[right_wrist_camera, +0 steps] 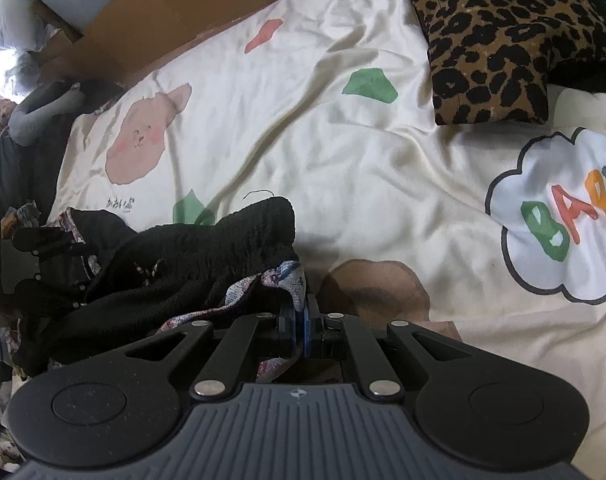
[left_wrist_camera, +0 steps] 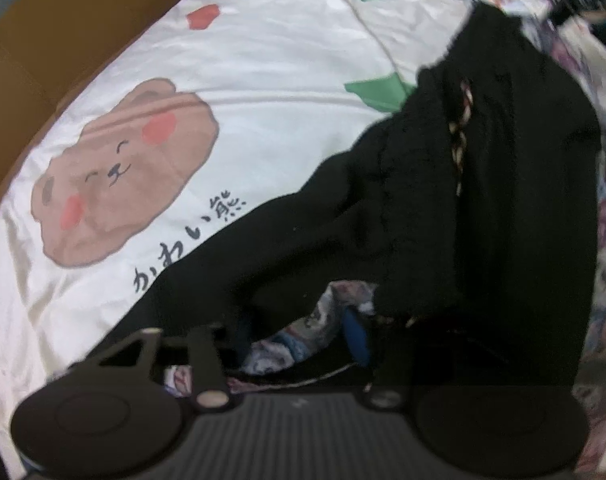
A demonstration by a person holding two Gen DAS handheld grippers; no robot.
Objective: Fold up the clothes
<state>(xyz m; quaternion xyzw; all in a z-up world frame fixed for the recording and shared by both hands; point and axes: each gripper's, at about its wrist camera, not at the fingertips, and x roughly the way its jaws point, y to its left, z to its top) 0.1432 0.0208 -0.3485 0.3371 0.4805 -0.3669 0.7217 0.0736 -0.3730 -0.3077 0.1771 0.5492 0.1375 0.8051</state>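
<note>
A black knit garment with a patterned lining lies crumpled on a bed under a cartoon-bear sheet. The right gripper is pinched together on the lining's edge just ahead of it, probably anchoring that corner. The left gripper sits down in the fabric; whether it clamps cloth cannot be told.

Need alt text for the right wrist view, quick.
The right gripper is shut on a patterned cloth under a black knit garment, on a cream cartoon-print bedsheet. A leopard-print pillow lies beyond.
</note>
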